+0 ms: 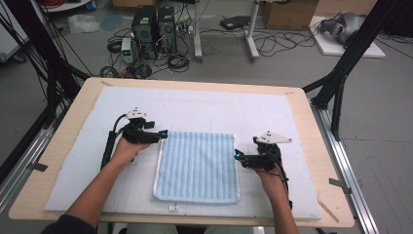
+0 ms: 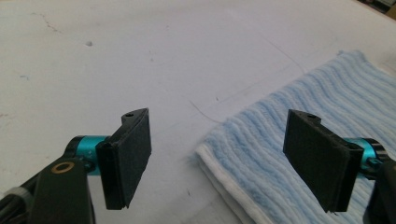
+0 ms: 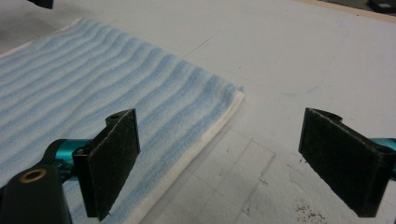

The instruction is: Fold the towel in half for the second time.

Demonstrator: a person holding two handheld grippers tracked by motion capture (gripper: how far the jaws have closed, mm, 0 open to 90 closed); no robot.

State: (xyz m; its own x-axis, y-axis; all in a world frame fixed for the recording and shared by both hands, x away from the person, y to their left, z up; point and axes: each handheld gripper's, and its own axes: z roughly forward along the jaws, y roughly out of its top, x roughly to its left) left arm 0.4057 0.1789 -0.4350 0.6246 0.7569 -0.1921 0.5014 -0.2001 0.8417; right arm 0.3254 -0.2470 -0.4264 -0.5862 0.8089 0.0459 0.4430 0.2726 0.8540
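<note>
A folded light-blue striped towel [image 1: 197, 165] with a white hem lies flat in the middle of the white mat [image 1: 209, 109]. My left gripper [image 1: 164, 134] sits at the towel's far left corner, open. In the left gripper view the towel [image 2: 261, 140] has that corner between the wide-apart jaws of the left gripper [image 2: 219, 158], and no pad touches it. My right gripper [image 1: 237, 155] is at the towel's right edge, open. In the right gripper view the right gripper [image 3: 224, 163] has one jaw over the towel [image 3: 93, 79] and the other over bare mat.
The mat covers a wooden table [image 1: 321, 161] whose rim shows on all sides. Beyond the far edge, computer towers [image 1: 153, 27] and cables lie on the floor. Black frame posts [image 1: 341, 73] stand at the table's left and right.
</note>
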